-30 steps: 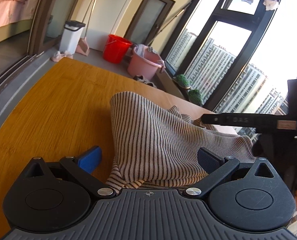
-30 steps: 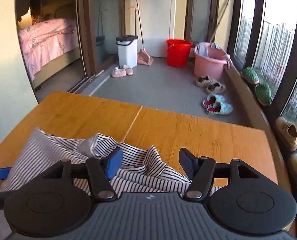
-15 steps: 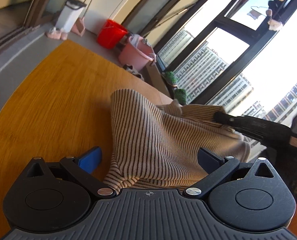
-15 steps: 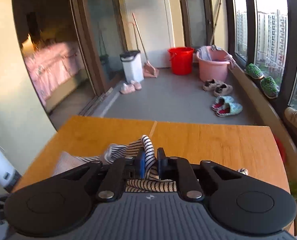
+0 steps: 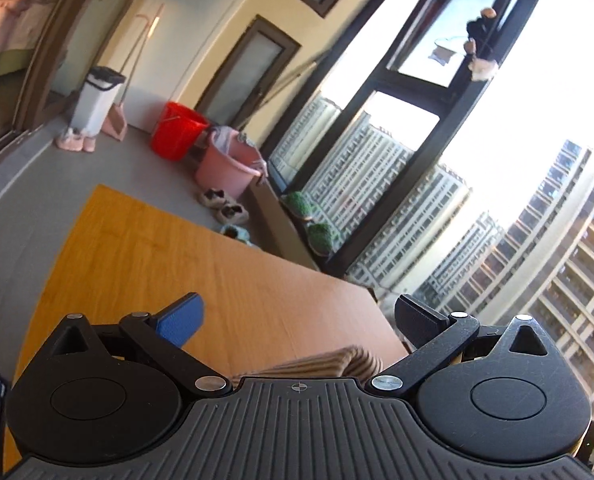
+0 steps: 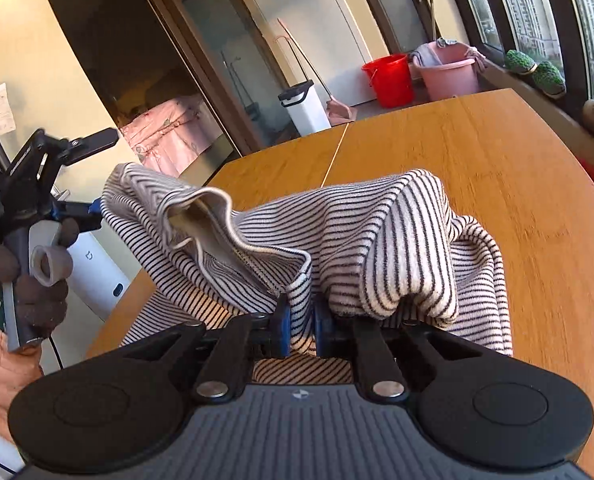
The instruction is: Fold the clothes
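**Right gripper clamps the striped garment, left gripper stands apart**

In the left wrist view, your left gripper has its two fingers wide apart and nothing is between them. It looks over the wooden table. Only a small fold of the striped garment shows, low in the picture, just in front of the gripper body. Behind the table you see a red bucket and a pink basin on the floor near the windows.

In the right wrist view, your right gripper has its fingers pressed together on a fold of the striped garment. The cloth is bunched and lifted in front of the fingers, and it hangs down to the table on the right side. At the left edge, your left gripper is seen beside the garment; whether it touches the cloth, I cannot tell.
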`<state>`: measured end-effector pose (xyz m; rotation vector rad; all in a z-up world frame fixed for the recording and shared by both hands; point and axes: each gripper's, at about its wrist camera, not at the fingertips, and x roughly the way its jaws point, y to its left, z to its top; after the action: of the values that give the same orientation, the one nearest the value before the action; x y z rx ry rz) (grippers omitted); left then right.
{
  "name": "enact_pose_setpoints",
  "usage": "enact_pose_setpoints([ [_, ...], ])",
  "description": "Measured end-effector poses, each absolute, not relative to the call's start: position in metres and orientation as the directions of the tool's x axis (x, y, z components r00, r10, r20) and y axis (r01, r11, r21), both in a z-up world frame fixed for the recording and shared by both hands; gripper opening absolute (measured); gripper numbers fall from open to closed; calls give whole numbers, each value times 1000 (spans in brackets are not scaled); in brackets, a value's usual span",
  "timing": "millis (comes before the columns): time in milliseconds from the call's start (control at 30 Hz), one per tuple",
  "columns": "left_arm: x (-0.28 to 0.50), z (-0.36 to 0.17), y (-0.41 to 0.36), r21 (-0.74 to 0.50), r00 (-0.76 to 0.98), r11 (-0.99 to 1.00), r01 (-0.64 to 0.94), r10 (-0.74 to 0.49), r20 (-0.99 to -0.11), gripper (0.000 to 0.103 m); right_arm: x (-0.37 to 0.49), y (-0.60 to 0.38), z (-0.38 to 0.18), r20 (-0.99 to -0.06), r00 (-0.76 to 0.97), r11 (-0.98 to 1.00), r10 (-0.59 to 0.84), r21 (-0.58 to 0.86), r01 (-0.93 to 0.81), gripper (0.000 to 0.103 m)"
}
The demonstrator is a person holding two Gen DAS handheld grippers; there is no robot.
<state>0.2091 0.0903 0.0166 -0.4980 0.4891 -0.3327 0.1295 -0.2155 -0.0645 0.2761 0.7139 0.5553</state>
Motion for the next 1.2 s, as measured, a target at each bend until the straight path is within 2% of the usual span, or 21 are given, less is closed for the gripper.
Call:
enact_pose_setpoints([
  [133,209,10,68,-509,797,834,214,-450,-403,103,113,-210,-60,-530,625,819,573,381,-429,11],
  [267,200,2,57,-402,784,890,217,-404,-471,103,100,-204,-58,-545,613,819,572,331,-469,11],
  [333,199,-6,59,-373,770,908,191,-374,-517,103,98,-211,-54,-537,624,823,568,338,-457,11],
  [400,197,-14,61,-342,755,925,166,-342,-560,103,95,-231,-47,-496,658,821,566,410,-397,15],
  [500,193,-22,65,-343,739,923,171,-351,-575,103,95,-260,-40,-458,697,805,552,511,-301,23],
  [567,188,-26,63,-328,733,926,185,-353,-581,103,99,-277,-40,-459,708,789,537,571,-228,36],
  [600,185,-27,63,-326,732,927,186,-352,-583,103,102,-285,-40,-461,712,779,530,597,-194,39],
  [767,172,-30,72,-333,728,926,177,-351,-589,103,109,-279,-57,-526,654,766,543,629,-131,66],
  [933,160,-12,87,-327,768,931,164,-329,-550,102,118,-269,-74,-569,622,772,538,629,-92,66],
  [1067,159,7,83,-359,829,916,178,-336,-447,102,121,-266,-78,-570,632,788,525,607,-107,62],
  [1200,159,18,70,-383,852,893,236,-379,-360,102,114,-250,-75,-589,648,850,482,495,-182,61],
])
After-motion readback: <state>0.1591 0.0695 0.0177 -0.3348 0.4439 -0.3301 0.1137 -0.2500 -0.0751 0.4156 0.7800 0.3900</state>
